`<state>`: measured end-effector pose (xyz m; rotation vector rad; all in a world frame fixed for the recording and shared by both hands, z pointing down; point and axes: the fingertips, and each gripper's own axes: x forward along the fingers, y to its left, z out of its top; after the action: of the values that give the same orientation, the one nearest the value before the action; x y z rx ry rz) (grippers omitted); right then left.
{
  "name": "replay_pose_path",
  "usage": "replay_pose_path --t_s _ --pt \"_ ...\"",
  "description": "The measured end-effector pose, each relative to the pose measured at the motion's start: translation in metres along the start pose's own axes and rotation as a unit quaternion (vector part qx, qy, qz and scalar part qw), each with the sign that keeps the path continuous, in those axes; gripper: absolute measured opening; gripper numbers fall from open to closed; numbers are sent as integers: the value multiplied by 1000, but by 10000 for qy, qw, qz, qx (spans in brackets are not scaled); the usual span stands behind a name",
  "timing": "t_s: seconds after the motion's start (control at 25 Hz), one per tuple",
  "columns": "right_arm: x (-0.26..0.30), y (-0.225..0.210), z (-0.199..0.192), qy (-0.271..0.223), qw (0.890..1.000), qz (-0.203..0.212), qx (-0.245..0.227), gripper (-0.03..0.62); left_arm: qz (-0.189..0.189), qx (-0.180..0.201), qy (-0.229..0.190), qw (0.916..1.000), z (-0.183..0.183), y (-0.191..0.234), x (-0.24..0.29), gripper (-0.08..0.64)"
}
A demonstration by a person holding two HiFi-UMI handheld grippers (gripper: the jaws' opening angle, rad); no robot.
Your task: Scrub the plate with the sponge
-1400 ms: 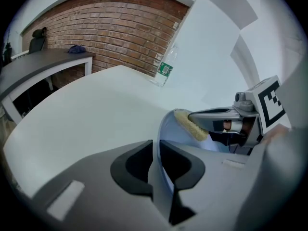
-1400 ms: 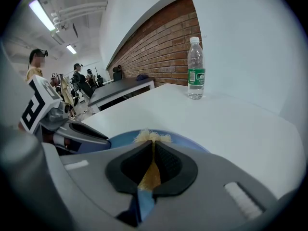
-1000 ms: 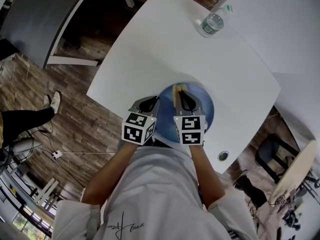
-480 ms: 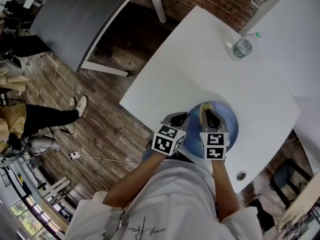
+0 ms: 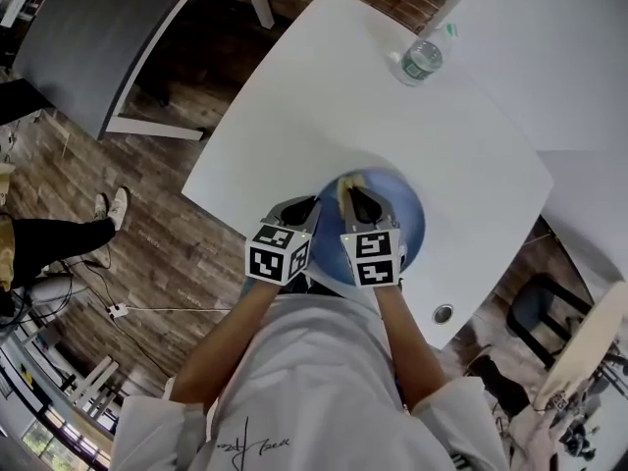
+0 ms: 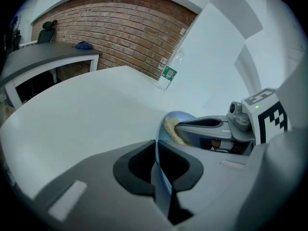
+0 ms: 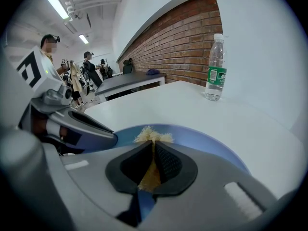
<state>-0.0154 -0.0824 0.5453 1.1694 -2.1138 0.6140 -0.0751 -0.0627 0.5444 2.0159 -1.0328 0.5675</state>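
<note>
The sponge (image 5: pixel 342 182) had barely shifted on the plate (image 5: pixel 404 219) (mostly the head camera swung). The right hand-held gripper (image 5: pixel 355 196) gripped it, and the left hand-held gripper (image 5: pixel 303 208) pinched the plate's rim on the counter (image 5: pixel 324 96); scrubbing was likely mid-stroke.

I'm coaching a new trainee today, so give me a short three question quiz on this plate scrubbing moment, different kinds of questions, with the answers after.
1. True or false: the left gripper has its jaws shut on the rim of the blue plate.
2. What sits between the right gripper's jaws?
A. a brush
B. a yellow sponge
C. a folded cloth
3. Short answer: what stands upright on the white table, well apart from the plate?

Key: 1 true. 2 B. 3 the water bottle.
</note>
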Motion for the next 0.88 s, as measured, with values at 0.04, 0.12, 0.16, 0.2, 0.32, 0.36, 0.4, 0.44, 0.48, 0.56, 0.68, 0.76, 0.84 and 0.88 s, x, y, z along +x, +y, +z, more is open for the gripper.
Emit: replay_pose_path --t_s 0.04,0.12,0.16,0.2,0.32,0.36,0.4,0.44,0.48,0.56,0.68,0.76,0.84,0.88 --pt "1 0 0 4 10000 18 1 21 3 -2 4 10000 0 0 0 32" --pt "1 2 0 5 10000 60 -18 21 18 -17 9 10000 0 1 1 32" --pt "2 2 0 5 10000 78 -28 21 26 -25 9 10000 1 0 1 32" --pt "1 2 0 6 9999 95 -35 21 30 -28 8 10000 1 0 2 32" --pt "1 3 -2 25 9999 145 -50 21 24 -51 13 10000 1 -1 4 32" --pt "2 4 -2 25 9998 165 -58 21 24 -64 12 10000 1 -1 4 32" --pt "2 6 -2 18 9998 187 -62 21 28 -75 11 10000 1 -1 5 32" --pt "3 8 -1 11 9997 215 -62 21 33 -85 10 10000 2 0 5 32" --pt "4 9 -1 6 9997 246 -60 21 37 -98 10 9999 2 0 5 32" --pt "4 11 -3 9 9995 299 -57 21 40 -126 14 9999 1 0 6 32" --pt "3 15 -5 19 9993 355 -61 21 66 -88 30 9999 -1 0 7 32" --pt "3 19 -7 25 9992 397 -95 21 118 26 40 9999 -1 0 6 32" --pt "2 25 -9 55 9987 475 -150 21 143 46 34 9999 -1 0 6 31" --pt "1 27 -10 65 9985 527 -164 21 142 14 25 9999 -1 0 5 32"
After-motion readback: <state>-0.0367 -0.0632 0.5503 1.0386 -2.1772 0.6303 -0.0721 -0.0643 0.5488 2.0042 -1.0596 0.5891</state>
